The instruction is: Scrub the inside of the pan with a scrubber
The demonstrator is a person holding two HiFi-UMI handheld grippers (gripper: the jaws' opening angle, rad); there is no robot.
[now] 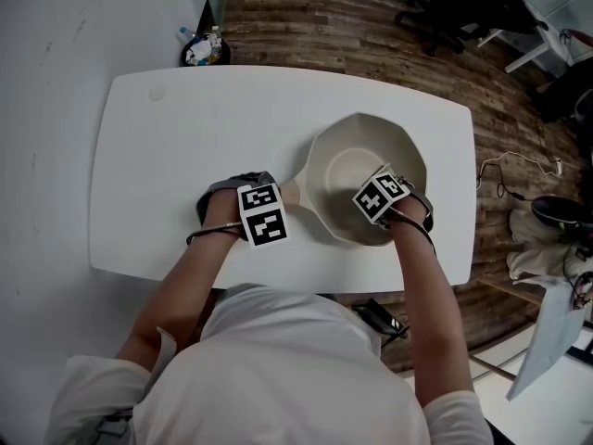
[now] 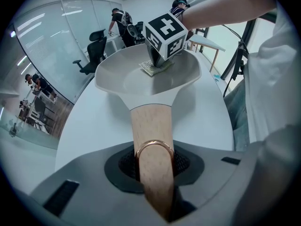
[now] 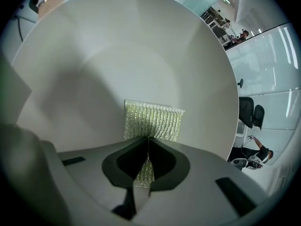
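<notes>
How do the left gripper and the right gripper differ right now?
The left gripper clamps the wooden handle; the right gripper pinches the yellow-green scrubber. The left gripper sits outside the pan; the right gripper reaches inside it. Both are shut on what they hold.

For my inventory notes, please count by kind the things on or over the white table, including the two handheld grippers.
pan: 1
scrubber: 1
grippers: 2 (left gripper, right gripper)
Total: 4
</notes>
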